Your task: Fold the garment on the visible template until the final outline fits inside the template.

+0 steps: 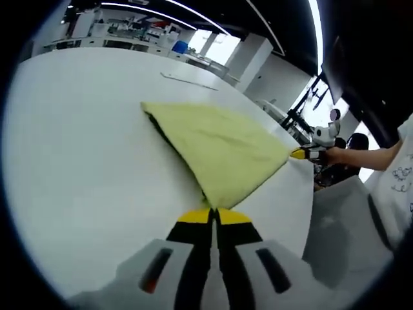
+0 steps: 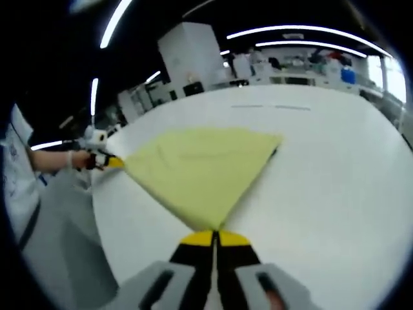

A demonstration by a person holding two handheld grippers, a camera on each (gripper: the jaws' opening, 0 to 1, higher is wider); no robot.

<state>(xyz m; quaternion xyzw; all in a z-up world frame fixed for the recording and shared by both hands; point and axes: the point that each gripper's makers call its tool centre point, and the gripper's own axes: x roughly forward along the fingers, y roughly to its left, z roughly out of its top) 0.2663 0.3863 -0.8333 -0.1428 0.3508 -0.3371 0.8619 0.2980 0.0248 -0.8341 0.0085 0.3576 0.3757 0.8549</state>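
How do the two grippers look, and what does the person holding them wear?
The left gripper has two black jaws with yellow tips, rising from a light grey body with dark slots; one slot shows an orange mark. The right gripper is built the same: yellow tips, black jaws, grey body. In the right gripper view, the hand wears a dark strap. The person's sleeve is white with small dark drawings.

The garment [image 1: 216, 148] is a plain pale yellow-green with a dark edge on its left side. It lies on a plain white table [image 1: 84, 148]. The left gripper [image 1: 213, 216] has yellow tips over black jaws and a grey body with an orange mark; the right gripper [image 2: 214, 238] matches in yellow, black and grey.
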